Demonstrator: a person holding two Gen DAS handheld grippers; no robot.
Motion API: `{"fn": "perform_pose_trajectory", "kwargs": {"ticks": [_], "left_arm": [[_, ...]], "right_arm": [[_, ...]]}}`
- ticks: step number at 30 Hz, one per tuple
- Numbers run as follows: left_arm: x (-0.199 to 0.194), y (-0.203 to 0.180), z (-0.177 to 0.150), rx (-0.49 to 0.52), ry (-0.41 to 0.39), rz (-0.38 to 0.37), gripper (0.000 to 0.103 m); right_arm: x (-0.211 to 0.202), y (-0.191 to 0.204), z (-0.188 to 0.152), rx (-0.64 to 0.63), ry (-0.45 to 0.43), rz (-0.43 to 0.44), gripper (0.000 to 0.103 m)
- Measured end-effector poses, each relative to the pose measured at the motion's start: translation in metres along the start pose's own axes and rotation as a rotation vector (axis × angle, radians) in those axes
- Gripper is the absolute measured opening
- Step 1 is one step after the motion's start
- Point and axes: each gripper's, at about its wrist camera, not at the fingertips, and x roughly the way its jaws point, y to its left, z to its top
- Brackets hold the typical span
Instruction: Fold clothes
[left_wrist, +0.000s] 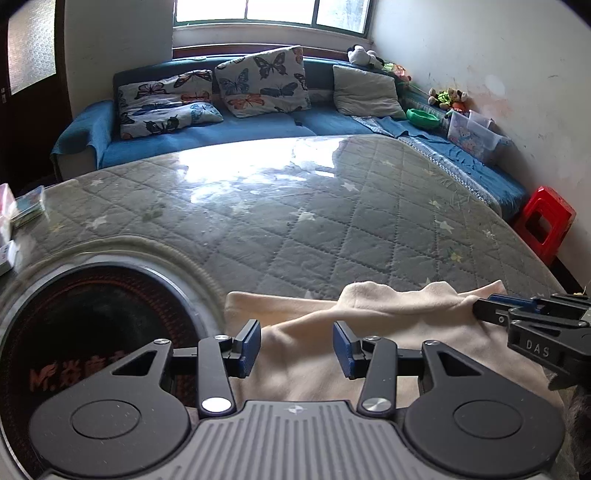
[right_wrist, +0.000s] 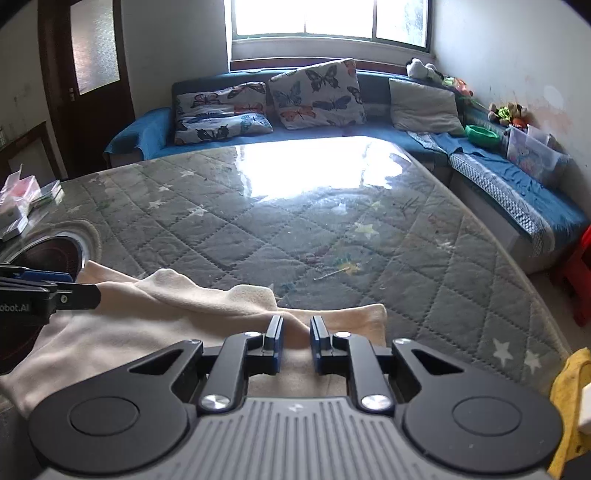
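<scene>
A cream garment (left_wrist: 317, 332) lies bunched at the near edge of the quilted table (left_wrist: 295, 206); it also shows in the right wrist view (right_wrist: 155, 325). My left gripper (left_wrist: 296, 345) is open, its jaws wide apart just above the cloth, with nothing between them. My right gripper (right_wrist: 296, 341) hangs over the garment's right part with a narrow gap between its blue pads; a ridge of cloth rises into that gap. The right gripper also shows at the right edge of the left wrist view (left_wrist: 480, 308), touching the cloth's right edge.
A round heater opening (left_wrist: 88, 332) sits in the table at the near left. Boxes and packets (right_wrist: 22, 203) lie at the left edge. A blue sofa (left_wrist: 258, 125) with butterfly cushions runs behind. A red stool (left_wrist: 546, 221) stands at the right. A yellow cloth (right_wrist: 569, 406) hangs at the near right.
</scene>
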Motion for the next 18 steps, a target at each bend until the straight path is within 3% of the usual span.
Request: {"fn": "perform_pose_trajectory", "kwargs": {"ticks": [8, 18], "left_arm": [[0.022, -0.003, -0.001, 0.022, 0.014, 0.035, 0.048], [-0.011, -0.007, -0.017, 0.039, -0.022, 0.033, 0.051]], "right_arm": [[0.005, 0.001, -0.002, -0.011, 0.011, -0.008, 0.018], [-0.032, 0.013, -0.018, -0.052, -0.007, 0.022, 0.025]]}}
